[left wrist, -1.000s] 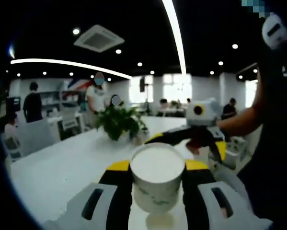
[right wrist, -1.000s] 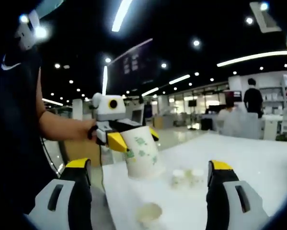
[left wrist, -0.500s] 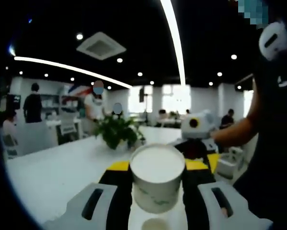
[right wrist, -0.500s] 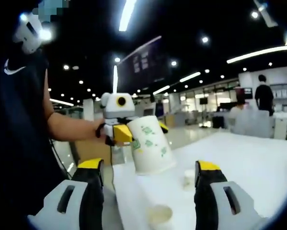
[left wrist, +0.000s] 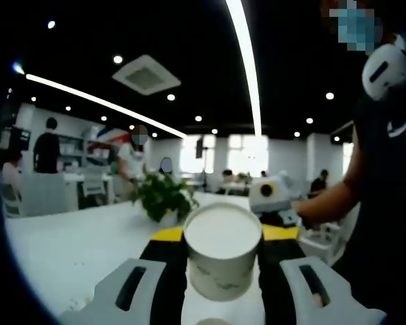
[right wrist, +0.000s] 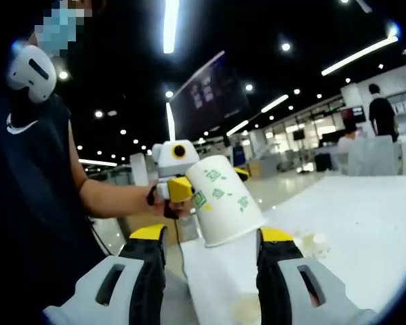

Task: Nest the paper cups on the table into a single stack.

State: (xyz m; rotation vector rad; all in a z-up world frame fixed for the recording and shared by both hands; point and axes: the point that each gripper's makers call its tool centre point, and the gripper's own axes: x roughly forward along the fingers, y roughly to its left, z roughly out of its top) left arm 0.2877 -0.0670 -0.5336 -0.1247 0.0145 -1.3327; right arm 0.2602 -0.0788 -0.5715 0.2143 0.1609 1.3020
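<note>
Where the two views overlap, a long white surface (left wrist: 67,244) runs away into an office hall, and it is the largest thing in sight. A leafy potted plant (left wrist: 160,196) stands on it, well beyond the left hand-held gripper.

Held paper cup (left wrist: 223,250): white, tapered, printed with small green marks on its wall, wide rim toward the left gripper view's camera so the pale inside shows. In the right gripper view the same cup (right wrist: 224,202) is tilted, mouth down and toward the camera, raised off the surface.

Left hand-held gripper (left wrist: 223,261): yellow-tipped black jaws clamped on the cup's wall, one each side, touching it. Seen from the right gripper view it (right wrist: 189,193) is gripped by the person's hand (right wrist: 158,200).

Right hand-held gripper (right wrist: 213,267): jaws apart with nothing between them; the raised cup sits above the gap, its rim near the yellow tips. Contact cannot be told. In the left gripper view this gripper (left wrist: 274,203) lies past the cup.

A second cup (right wrist: 247,310) rests mouth-up on the surface between the right jaws. Another small cup (right wrist: 316,245) is farther off, blurred.
</note>
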